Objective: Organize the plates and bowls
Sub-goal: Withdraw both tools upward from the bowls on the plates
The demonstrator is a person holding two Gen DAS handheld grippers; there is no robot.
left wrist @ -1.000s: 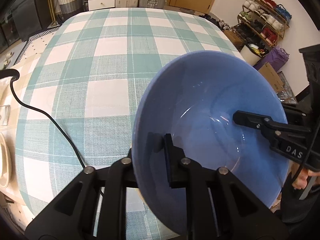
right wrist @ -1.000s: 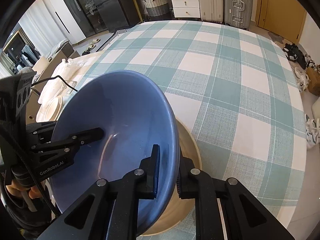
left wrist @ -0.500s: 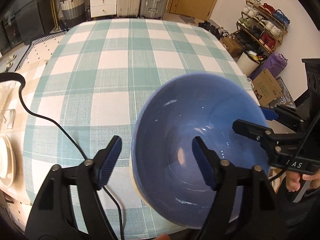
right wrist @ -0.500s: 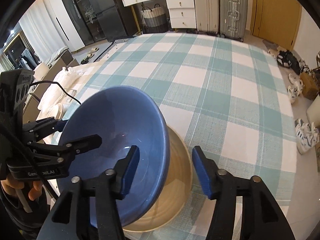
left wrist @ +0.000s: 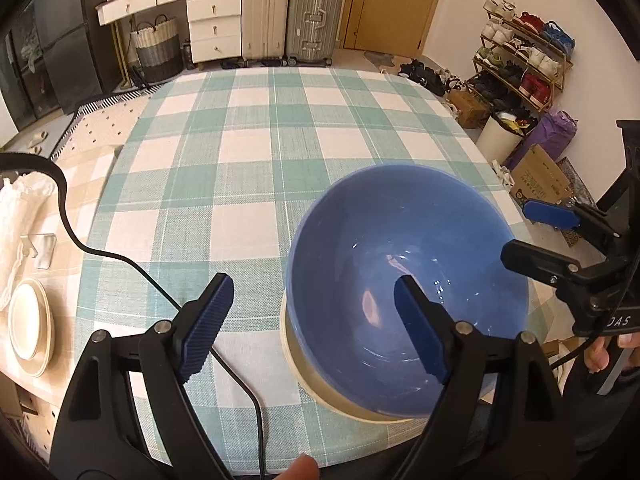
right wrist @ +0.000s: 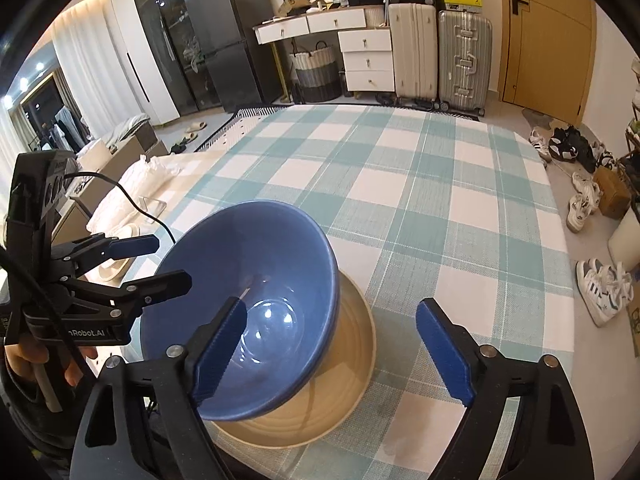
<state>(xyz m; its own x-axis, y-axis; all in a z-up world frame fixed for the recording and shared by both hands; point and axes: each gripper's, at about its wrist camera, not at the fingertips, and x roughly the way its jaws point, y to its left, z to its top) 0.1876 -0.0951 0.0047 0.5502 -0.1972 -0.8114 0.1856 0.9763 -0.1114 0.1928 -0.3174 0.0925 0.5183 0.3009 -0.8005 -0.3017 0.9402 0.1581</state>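
The blue bowl sits inside the wider cream plate at the near edge of the checked tabletop, leaning a little to one side, which suits a stack meant to gather the crockery in one spot. Both the left tool and the right tool are released, fingers spread wide and gripping nothing, one on each side of the bowl, so it rests on the plate by its own weight. More cream plates lie well apart on the side surface at the left, likely next to be collected.
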